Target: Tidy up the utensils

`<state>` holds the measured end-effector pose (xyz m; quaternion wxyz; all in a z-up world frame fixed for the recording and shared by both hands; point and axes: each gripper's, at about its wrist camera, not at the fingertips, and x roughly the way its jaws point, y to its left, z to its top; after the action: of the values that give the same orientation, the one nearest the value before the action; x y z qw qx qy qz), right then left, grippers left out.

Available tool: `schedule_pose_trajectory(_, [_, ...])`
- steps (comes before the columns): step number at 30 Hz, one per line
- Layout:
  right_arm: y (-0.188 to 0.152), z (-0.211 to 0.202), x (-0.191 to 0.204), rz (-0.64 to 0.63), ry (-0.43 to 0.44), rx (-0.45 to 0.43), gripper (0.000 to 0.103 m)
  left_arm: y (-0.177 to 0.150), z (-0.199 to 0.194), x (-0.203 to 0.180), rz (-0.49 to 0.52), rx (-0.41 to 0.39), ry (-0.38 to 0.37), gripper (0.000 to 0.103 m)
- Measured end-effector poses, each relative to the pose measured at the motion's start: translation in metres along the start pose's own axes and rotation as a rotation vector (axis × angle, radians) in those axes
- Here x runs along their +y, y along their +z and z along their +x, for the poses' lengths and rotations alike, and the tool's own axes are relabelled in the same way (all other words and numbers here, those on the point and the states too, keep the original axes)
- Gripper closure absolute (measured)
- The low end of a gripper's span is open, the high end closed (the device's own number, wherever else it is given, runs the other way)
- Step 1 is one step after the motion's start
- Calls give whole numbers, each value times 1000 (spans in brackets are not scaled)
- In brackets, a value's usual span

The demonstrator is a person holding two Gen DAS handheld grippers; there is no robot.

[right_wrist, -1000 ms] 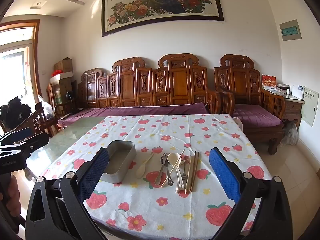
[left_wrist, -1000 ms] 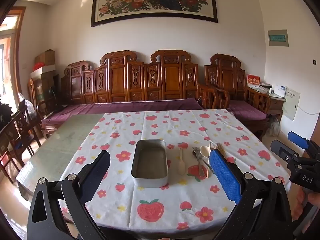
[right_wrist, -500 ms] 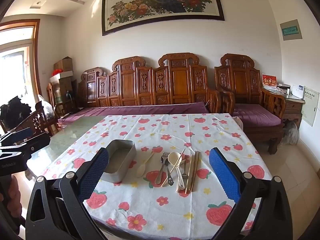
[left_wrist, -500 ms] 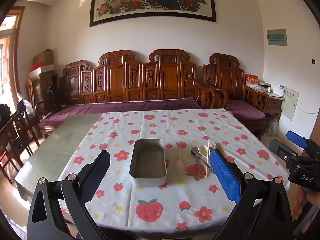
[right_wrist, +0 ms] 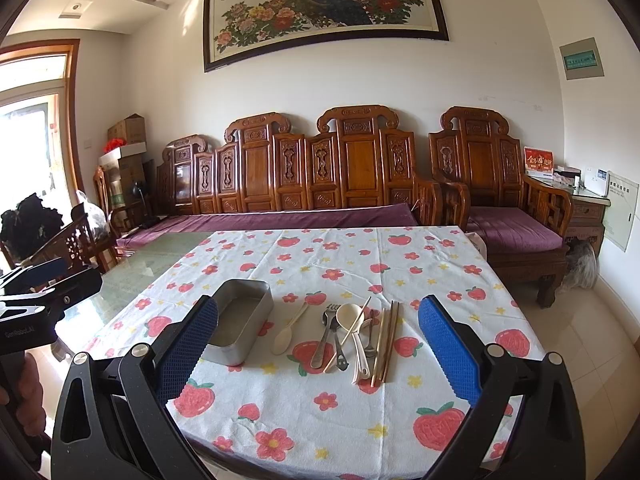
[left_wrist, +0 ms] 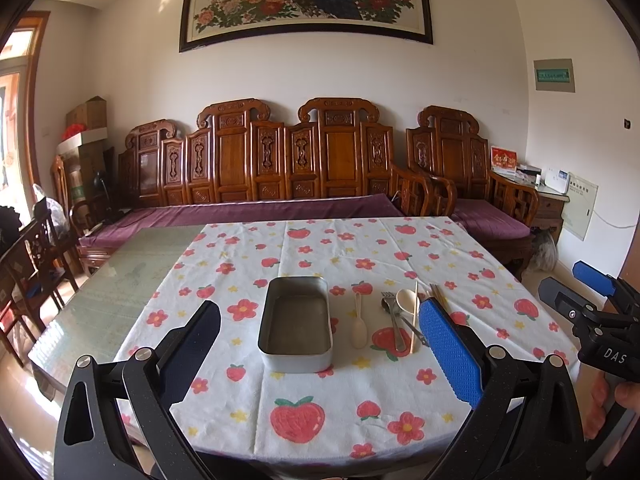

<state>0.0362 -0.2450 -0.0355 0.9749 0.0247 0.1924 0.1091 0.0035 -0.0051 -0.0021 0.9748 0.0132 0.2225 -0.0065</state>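
One tin [left_wrist: 295, 322], two spoons [right_wrist: 286, 334] [right_wrist: 352, 322], one fork [right_wrist: 326, 330] — chopsticks [right_wrist: 386, 340] bundled.

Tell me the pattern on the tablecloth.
White tablecloth with red strawberries, red flowers and yellow stars; clearest in the right wrist view.

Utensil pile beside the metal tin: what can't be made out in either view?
- Chopsticks: left wrist view, mostly hidden behind the left gripper's blue finger pad.
- Utensil pile: right wrist view, pieces overlap, so the exact count is unclear.
- Metal tin: right wrist view, near corner covered by the right gripper's finger.
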Motion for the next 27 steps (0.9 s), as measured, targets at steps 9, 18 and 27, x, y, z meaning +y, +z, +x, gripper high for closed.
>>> schedule_pose_trajectory(9, [-3, -1, 4, 1, 2, -1, 3, 0, -3, 0, -2, -2, -4, 7])
schedule_pose_trajectory(18, [-3, -2, 4, 1, 2, -1, 3, -2, -3, -1, -3, -4, -6, 7])
schedule_pose_trajectory(27, [2, -6, 9, 0, 3, -3, 3, -2, -3, -1, -3, -3, -7, 7])
